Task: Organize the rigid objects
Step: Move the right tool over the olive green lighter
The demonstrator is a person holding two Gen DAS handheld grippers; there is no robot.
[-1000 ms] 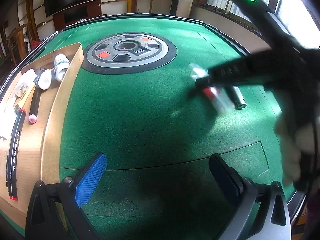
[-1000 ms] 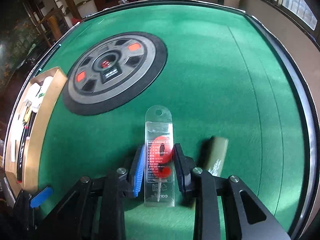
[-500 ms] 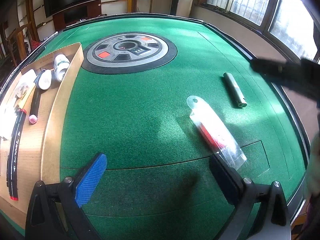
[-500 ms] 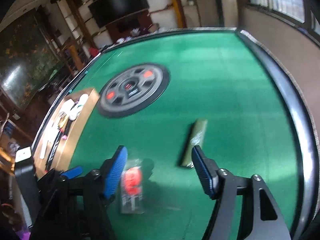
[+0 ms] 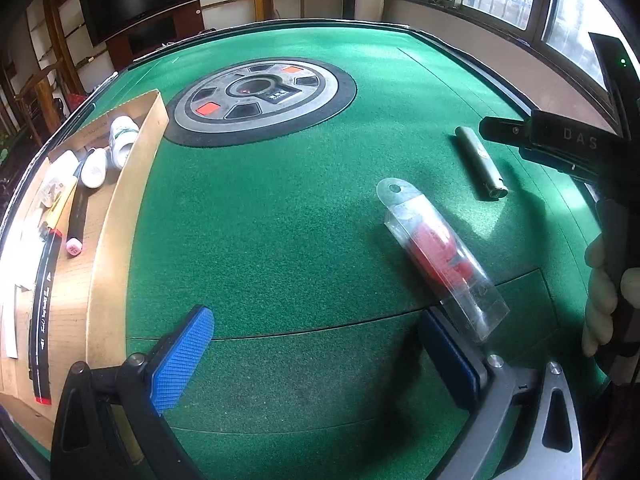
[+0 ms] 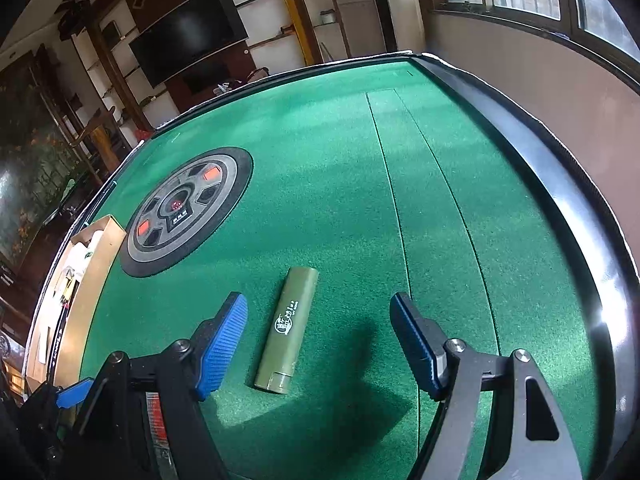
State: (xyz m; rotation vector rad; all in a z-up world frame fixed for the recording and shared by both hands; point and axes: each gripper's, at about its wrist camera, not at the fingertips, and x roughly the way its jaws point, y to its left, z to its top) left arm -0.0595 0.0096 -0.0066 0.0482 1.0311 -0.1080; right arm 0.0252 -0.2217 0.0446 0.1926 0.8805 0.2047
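Note:
A clear plastic pack with a red item inside lies on the green felt, its near end just past my left gripper's right finger. My left gripper is open and empty. An olive green cylinder lies on the felt between the fingers of my open right gripper, a little left of the middle; it also shows in the left wrist view. The right gripper's body shows at the right of the left wrist view. A cardboard tray at the left holds markers and small white bottles.
A round grey and black disc sits in the middle of the table; it also shows in the right wrist view. The table's black raised rim runs along the right. Shelves, a TV and windows stand beyond.
My right gripper let go of the clear pack, which now lies on the felt, opened, and moved right until its fingers stand on either side of the olive cylinder. My left gripper has not moved.

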